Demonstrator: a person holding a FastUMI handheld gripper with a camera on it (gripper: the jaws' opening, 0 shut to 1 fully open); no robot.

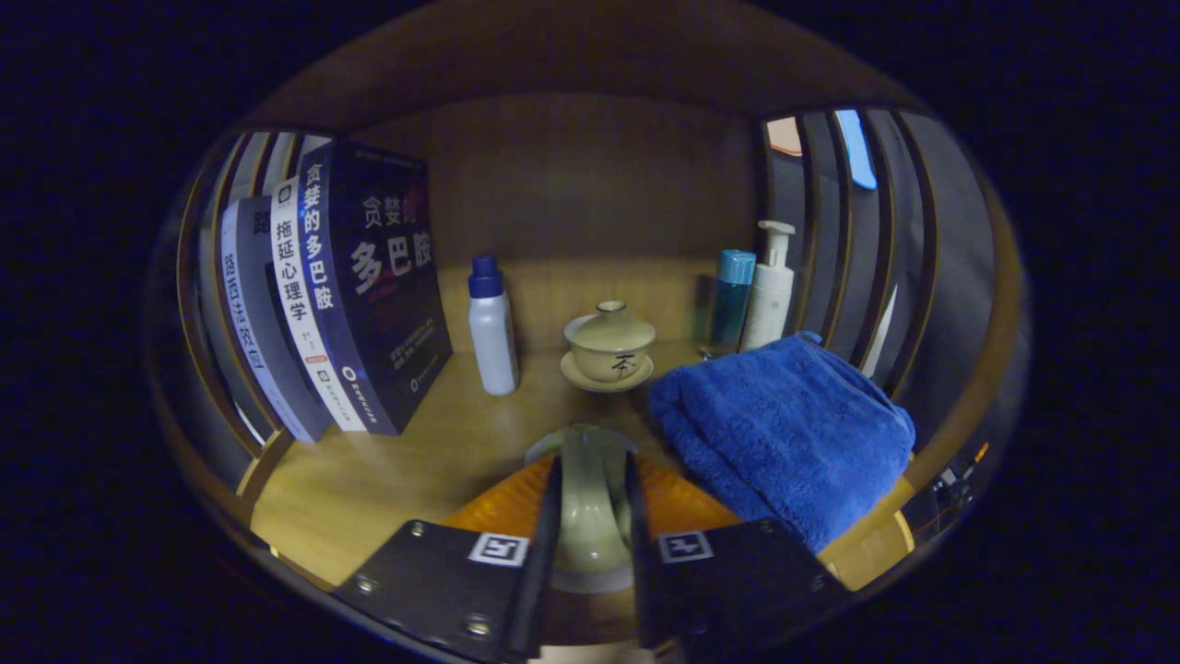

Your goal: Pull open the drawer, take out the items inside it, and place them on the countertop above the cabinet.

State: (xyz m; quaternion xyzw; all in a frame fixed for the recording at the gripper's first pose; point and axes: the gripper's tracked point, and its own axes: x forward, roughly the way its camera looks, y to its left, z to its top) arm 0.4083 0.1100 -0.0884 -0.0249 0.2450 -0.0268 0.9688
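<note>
A pale green ceramic cup (590, 516) sits between my fingers, and my gripper (593, 459) is shut on it, one finger pressing each side. The cup is low over the wooden countertop (415, 461); I cannot tell whether its base touches the wood. Just beyond the fingers stands a cream lidded tea bowl on its saucer (608, 349). A folded blue towel (784, 429) lies right of the fingers, close beside the cup.
Several books (355, 295) stand upright at the left. A white bottle with a blue cap (491, 327) stands between them and the tea bowl. A blue bottle (730, 300) and a white pump bottle (770, 290) stand at the back right. Slatted side walls and a wooden back panel enclose the shelf.
</note>
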